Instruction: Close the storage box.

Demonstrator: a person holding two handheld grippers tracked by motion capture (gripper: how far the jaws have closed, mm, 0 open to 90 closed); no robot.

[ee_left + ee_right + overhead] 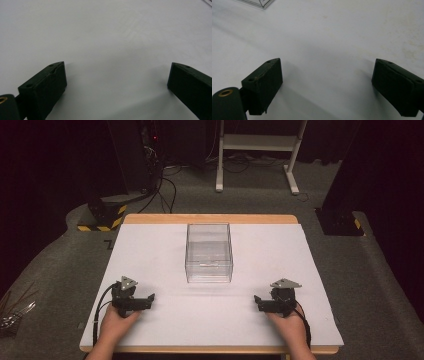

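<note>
A clear plastic box [209, 252] stands upright and open-topped on the white table cover [260, 320], at the middle of the table and toward its far half. Nothing can be made out inside it. A corner of the box shows at the upper left of the right gripper view [260, 3].

The left gripper [146, 301] lies low over the cover at the near left, held in the person's left hand [116, 322], and points inward toward the table's middle. In the left gripper view its jaws stand wide apart with bare white cover between them; it has hold of nothing.

The right gripper [258, 302] lies at the near right, held in the right hand [289, 324], and likewise points inward. In the right gripper view its jaws are spread wide over the cover, with nothing between them.

Both grippers are well apart from the box, each nearer the table's front edge, and well apart from each other. A cable trails back from each along the forearm.

The wooden table [210, 218] stands on grey carpet [380, 290].
</note>
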